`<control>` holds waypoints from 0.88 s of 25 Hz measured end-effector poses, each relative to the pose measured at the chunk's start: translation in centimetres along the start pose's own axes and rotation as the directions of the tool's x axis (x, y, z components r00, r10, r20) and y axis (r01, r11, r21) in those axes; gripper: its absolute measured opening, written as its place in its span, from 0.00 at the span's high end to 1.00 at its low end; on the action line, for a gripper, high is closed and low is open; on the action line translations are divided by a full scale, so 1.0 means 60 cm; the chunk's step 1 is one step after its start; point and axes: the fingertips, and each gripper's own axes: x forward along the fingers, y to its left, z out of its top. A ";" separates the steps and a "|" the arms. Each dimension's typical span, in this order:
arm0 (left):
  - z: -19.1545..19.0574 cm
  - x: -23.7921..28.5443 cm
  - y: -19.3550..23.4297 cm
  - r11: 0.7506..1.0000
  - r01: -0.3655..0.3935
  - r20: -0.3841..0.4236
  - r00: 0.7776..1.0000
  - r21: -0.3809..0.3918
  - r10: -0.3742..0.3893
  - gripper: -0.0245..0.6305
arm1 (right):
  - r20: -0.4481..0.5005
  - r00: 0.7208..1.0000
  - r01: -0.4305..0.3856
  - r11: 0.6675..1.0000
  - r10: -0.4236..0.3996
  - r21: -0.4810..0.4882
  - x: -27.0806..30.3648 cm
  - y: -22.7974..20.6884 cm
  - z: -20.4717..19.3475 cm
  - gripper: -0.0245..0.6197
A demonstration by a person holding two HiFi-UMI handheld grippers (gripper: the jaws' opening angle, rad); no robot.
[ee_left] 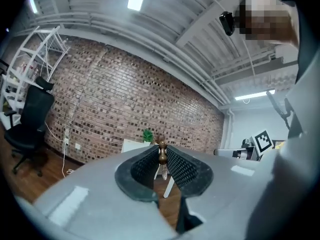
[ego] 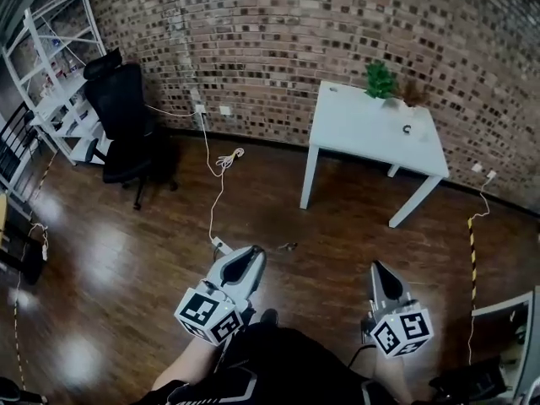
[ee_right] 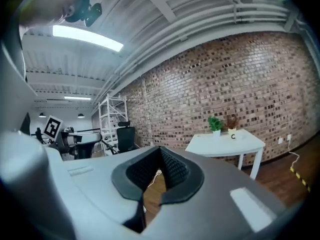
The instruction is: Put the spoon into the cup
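- The left gripper (ee_left: 162, 150) is clamped on a brown spoon (ee_left: 162, 156), seemingly by its handle, at the jaw tips.
- The right gripper (ee_right: 160, 149) is closed and empty.
- The cup (ee_right: 233, 136) stands well apart on the white table (ee_right: 220, 145).

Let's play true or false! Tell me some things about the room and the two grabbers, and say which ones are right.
1. The left gripper holds a brown spoon. True.
2. The right gripper holds the cup. False: its fingers are shut on nothing, and the cup stands on the table.
3. The table is white. True.
4. The chair is red. False: it is black.
5. The spoon is in the cup. False: it is between the left gripper's fingers, far from the table.
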 end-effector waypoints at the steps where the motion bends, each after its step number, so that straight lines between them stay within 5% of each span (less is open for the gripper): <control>1: 0.005 0.018 0.007 1.000 0.013 0.006 1.000 -0.006 -0.013 0.90 | 0.002 1.000 0.013 1.000 -0.013 -0.003 0.012 -0.008 0.007 0.95; 22: 0.019 0.294 0.152 0.981 0.193 -0.042 0.980 -0.030 -0.194 0.90 | -0.006 0.982 0.188 0.982 -0.188 0.034 0.216 -0.131 0.047 0.95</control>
